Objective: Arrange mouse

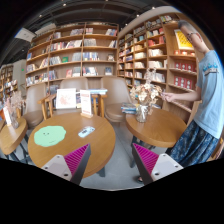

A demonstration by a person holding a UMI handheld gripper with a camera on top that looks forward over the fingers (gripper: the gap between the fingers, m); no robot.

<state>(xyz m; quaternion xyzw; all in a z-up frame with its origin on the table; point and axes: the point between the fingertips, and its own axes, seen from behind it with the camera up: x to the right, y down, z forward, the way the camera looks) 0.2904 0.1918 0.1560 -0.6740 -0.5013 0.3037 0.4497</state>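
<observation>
- Right now my jaws [109, 162] stand open at the bottom centre of the frame, nothing between them, with one pink pad [75, 159] at lower left and the other at lower right.
- Between and just beyond the fingers I see only bare floor; no object is within reach.
- Left of centre, a round wooden bench [60, 150] fills the lower left of the frame, its near edge close above the left finger.
- On that bench the mouse [87, 131] lies toward the right side, small and pale, resting on the wood and not on anything else.
- To its left, apart from it, sits a green mat [49, 135]; I judge that to be where the mouse belongs.
- A second round bench [158, 128] occupies the right of the frame, with a vase of flowers [143, 101] on it.
- A person [207, 95] stands at the far right edge; bookshelves [85, 55] run across the upper part of the frame.
- Step in hand, as I read it: the approach, with no grasp begun.
- Next I would need to swing left and forward over the bench edge, lower the jaws astride the mouse, and align them across its narrow sides before closing.
</observation>
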